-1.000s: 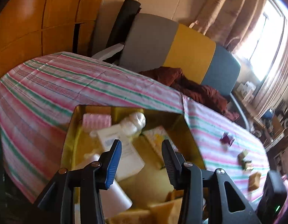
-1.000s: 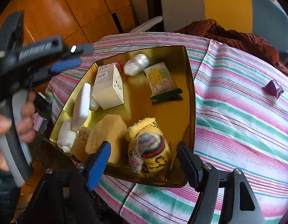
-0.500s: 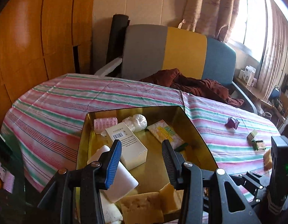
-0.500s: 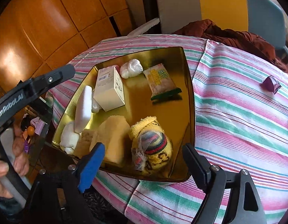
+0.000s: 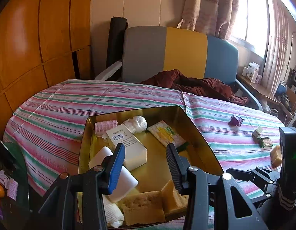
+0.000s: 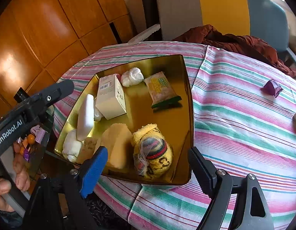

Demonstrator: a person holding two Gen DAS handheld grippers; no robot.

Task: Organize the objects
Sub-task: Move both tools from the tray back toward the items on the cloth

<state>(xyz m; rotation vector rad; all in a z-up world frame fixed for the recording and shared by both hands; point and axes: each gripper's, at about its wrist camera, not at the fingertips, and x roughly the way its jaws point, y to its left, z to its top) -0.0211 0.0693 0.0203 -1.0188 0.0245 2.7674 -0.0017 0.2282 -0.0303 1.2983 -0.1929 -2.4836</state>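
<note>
At the left edge of the right wrist view, the black body of the left gripper [image 6: 23, 113] carries white lettering that reads "GenRobot.AI". The white box [image 6: 111, 97] in the gold tray [image 6: 188, 103] bears a barcode and small print, too small to read. The snack packet [image 6: 161, 88] shows green characters on yellow, not legible. The yellow knitted pouch [image 6: 153, 153] has dark letters that cannot be made out.

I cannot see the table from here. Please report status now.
Left claw open, empty, over gold tray. Right claw open, empty, at tray's near edge. Purple wrapper loose on striped cloth. Nothing blocking.
</note>
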